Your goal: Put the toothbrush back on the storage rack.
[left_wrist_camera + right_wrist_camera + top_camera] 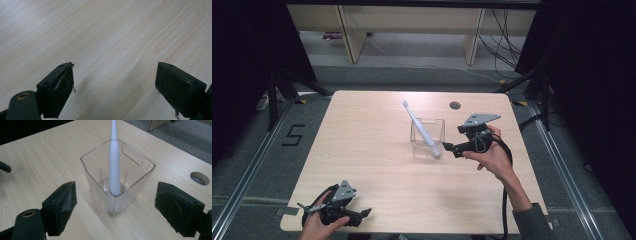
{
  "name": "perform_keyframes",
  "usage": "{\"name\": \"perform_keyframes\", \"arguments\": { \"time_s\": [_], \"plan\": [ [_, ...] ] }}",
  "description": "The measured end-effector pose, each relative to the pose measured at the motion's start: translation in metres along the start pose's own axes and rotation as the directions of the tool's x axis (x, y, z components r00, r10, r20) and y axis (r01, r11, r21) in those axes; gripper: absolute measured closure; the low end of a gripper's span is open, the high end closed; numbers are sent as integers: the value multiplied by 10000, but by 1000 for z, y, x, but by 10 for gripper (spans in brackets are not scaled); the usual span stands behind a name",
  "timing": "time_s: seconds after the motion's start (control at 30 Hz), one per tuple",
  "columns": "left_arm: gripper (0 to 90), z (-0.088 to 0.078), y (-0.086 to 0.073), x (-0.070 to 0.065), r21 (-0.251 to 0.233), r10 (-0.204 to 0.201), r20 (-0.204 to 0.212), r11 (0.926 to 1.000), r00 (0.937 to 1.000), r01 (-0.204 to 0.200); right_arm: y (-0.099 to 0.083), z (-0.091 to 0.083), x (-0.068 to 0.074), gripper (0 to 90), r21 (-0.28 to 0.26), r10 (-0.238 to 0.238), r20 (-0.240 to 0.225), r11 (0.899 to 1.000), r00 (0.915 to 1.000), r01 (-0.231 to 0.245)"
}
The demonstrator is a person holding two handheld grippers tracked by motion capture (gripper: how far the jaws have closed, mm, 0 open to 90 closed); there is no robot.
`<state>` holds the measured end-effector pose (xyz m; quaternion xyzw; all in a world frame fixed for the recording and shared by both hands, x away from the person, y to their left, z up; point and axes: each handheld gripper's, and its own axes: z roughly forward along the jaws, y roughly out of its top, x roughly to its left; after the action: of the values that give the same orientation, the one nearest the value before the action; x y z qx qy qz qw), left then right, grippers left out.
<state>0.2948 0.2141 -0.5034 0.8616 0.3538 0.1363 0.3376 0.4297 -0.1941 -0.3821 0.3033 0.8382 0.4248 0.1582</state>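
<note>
My right gripper (115,202) stood released at three o'clock of the ribbed clear plastic cup (135,185) holding a smooth white toothbrush (114,170); my left gripper (115,87) gaped over pale woodgrain.

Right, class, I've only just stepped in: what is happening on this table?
A person holds tongs in each hand. The right tongs stand open beside a clear plastic cup, nothing between their jaws. A white electric toothbrush stands in the cup, leaning against its rim. The left tongs are open over bare table near the front edge.

A white toothbrush (114,167) stands tilted inside a clear ribbed plastic cup (130,185).
</note>
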Motion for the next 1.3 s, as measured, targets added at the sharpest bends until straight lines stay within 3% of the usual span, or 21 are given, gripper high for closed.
{"name": "perform_keyframes", "arguments": {
  "time_s": [0.07, 0.33, 0.37, 0.47, 0.5, 0.57, 0.6, 0.63, 0.67, 0.77, 0.83, 0.87, 0.97, 1.07, 1.13, 1.3],
  "plan": [
    [149, 0, 0, 0, 23, 48, 4, 10000, 10000, -48, -2, -1, 1, 189, 52, 101, -149, 9999, 9998, -101],
    [149, 0, 0, 0, 13, 21, 2, 10000, 10000, -21, -12, -4, 2, 197, -13, -90, 120, 10000, 9999, 90],
    [149, 0, 0, 0, 16, 43, 7, 10000, 10000, -43, -14, -4, 3, 197, 69, 119, 69, 9999, 9999, -119],
    [149, 0, 0, 0, -4, 29, 9, 10000, 10000, -29, -18, -4, 3, 198, 159, 174, 101, 9997, 9998, -175],
    [149, -1, 0, 1, 101, 207, 5, 9997, 9998, -207, -20, -4, 4, 199, 181, 224, 93, 9996, 9997, -226],
    [149, -1, 0, 1, 90, 136, -5, 9999, 9999, -136, -22, -3, 3, 199, 163, 56, -13, 9999, 10000, -56],
    [149, -1, 0, 1, 85, 115, -4, 9999, 9999, -115, -24, -4, 6, 199, 173, 264, 106, 9995, 9996, -266],
    [149, -1, 0, 1, 74, 103, -7, 9999, 9999, -102, -26, -3, 4, 199, 123, -5, 158, 9999, 9999, 3],
    [149, -1, 0, 1, 76, 112, -8, 9999, 9999, -112, -27, -3, 6, 200, 207, 176, 70, 9996, 9998, -177],
    [149, -1, 0, 1, 86, 100, -6, 9999, 9999, -100, -30, -3, 4, 201, 141, 8, 248, 9999, 9997, -11],
    [149, -1, 0, 1, 89, 125, -8, 9999, 9999, -125, -34, -2, 6, 202, 261, 186, 206, 9995, 9996, -192],
    [149, -1, 0, 1, 43, 125, 19, 9999, 9999, -125, -35, -2, 4, 205, 261, -24, 229, 9997, 9997, 18],
    [149, -1, 0, 1, 94, 178, -2, 9998, 9998, -178, -40, 0, 5, 205, 438, 66, 116, 9990, 9999, -71],
    [149, -1, 0, 1, 34, 107, 20, 9999, 9999, -107, -44, -1, 6, 207, 346, -36, 260, 9994, 9997, 27],
    [149, -1, 0, 1, 24, 118, 7, 9999, 9999, -118, -46, -1, 8, 208, 466, 170, 203, 9988, 9996, -179],
    [149, -1, 0, 1, 34, 122, 11, 9999, 9999, -122, -52, -1, 10, 217, 282, -8, 220, 9996, 9998, 2]
  ]
}}
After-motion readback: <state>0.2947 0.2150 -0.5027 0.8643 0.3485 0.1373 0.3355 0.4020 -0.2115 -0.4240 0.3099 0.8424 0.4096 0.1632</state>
